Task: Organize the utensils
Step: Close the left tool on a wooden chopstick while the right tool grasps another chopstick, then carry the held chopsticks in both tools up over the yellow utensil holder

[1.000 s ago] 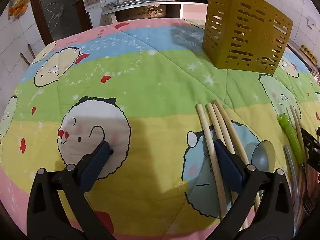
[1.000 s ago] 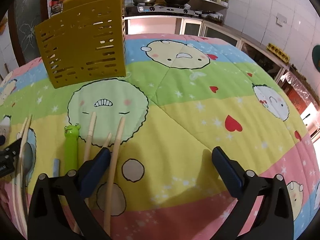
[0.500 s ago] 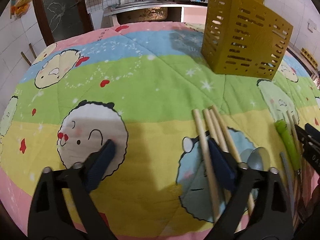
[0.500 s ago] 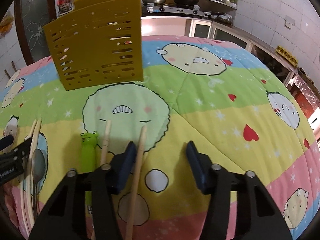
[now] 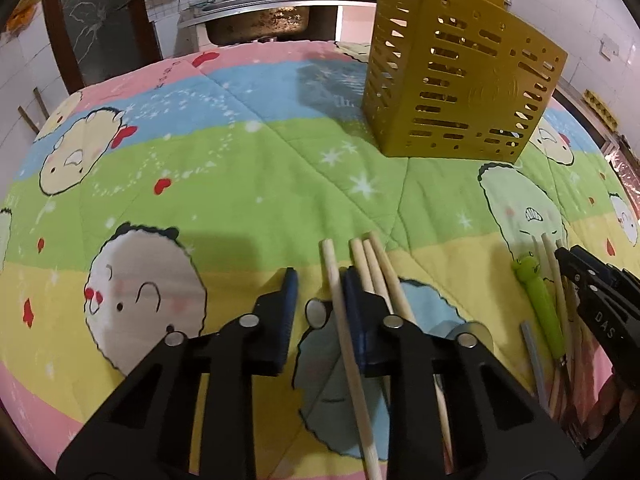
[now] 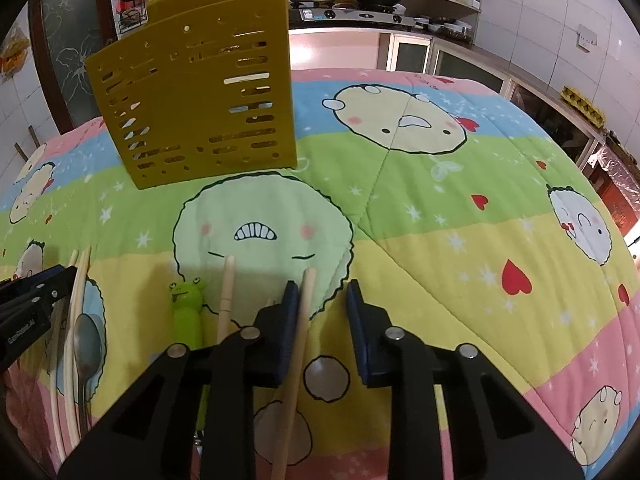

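Currently both grippers, left (image 5: 318,304) and right (image 6: 319,312), stand part-open around single chopsticks (image 5: 347,344), ungrasped; off-centre closing could roll sticks toward 3 o'clock.

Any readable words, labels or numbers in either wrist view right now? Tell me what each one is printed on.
"DAS": white letters on the black body of the right gripper, seen in the left wrist view; any further letters are cut off.
White lettering on the body of the left gripper, in the right wrist view: too blurred to read.
Round embossed mark on the yellow utensil holder: illegible.
Pink writing on the blanket: too small to read.
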